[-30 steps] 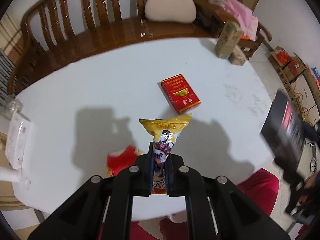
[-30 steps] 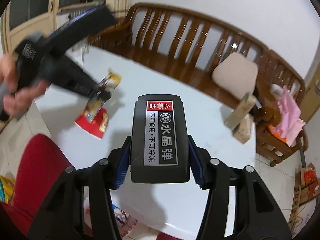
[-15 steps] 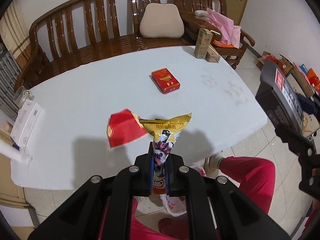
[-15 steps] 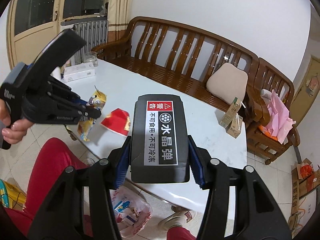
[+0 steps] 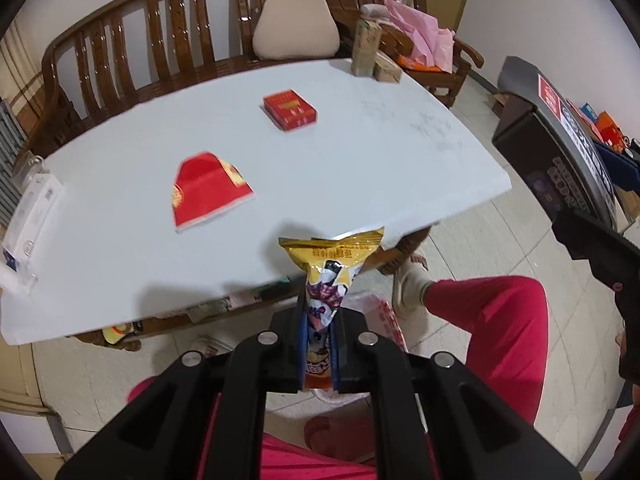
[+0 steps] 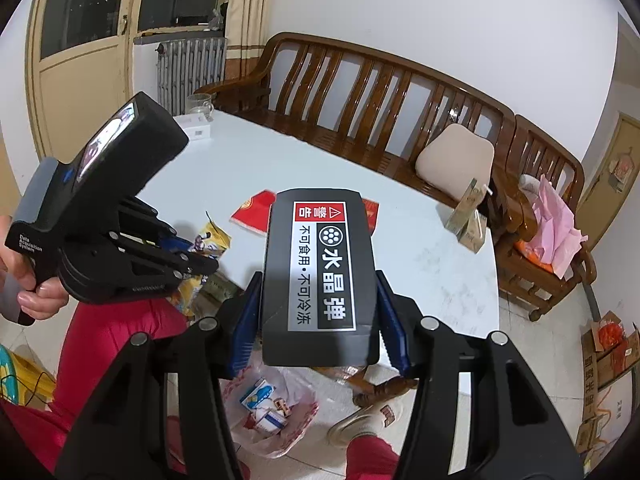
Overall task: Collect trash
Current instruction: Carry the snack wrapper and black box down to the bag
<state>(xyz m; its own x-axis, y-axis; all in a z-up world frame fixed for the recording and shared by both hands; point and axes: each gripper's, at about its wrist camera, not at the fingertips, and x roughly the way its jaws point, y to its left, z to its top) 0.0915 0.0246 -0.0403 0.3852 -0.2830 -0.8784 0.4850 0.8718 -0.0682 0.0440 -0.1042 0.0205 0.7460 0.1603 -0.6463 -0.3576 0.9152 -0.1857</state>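
Left wrist view, left to right. A white rectangular carton (image 5: 30,216) lies at the far left edge of the white tabletop (image 5: 360,168). Next, a flattened red paper packet with gold print (image 5: 208,194) lies flat on the top, well apart from a red rectangular cardboard box (image 5: 290,110) further back. At the far right corner of the table stand two small beige drink cartons (image 5: 374,58), one upright, one low beside it.

The left gripper (image 5: 319,348) is clamped narrow on the lower part of a crinkled yellow foil snack wrapper (image 5: 330,268); the wrapper's sealed top fans out past the fingertips, hanging over the table's near edge and the tiled floor. A leg in red trousers (image 5: 492,328) shows below right.

Right wrist view. The left gripper appears at the left, held by a hand (image 6: 38,292), with the wrapper pinched in its tips. At centre, the right gripper (image 6: 318,312) stands part-way wide, both blue pads pressed on the sides of a black rectangular box with a red-white warning label (image 6: 320,276). Below it on the floor sits a translucent plastic bag holding small cartons (image 6: 272,412). A brown slatted wooden bench (image 6: 380,92) runs behind the table.
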